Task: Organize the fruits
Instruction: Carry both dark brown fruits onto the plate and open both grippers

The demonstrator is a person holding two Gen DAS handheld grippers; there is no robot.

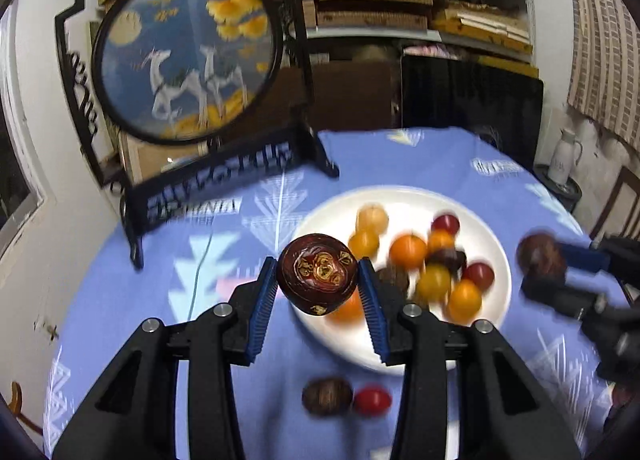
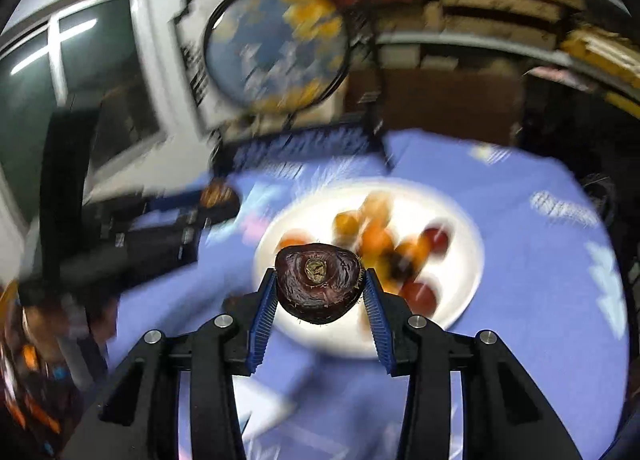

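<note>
Fruits: one dark fruit (image 1: 317, 274) in left hand-held gripper (image 1: 318, 280), another (image 2: 319, 283) in right hand-held gripper (image 2: 320, 286).

Fruits (image 1: 436, 260) on plate (image 1: 502, 272), screen (image 1: 188, 56) behind.

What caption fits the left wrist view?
Left gripper holds a dark mangosteen above a white plate of mixed fruits.

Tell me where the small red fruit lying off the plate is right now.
In the left wrist view, the small red fruit lies on the blue tablecloth just below the white plate, touching a dark brown fruit on its left.
</note>
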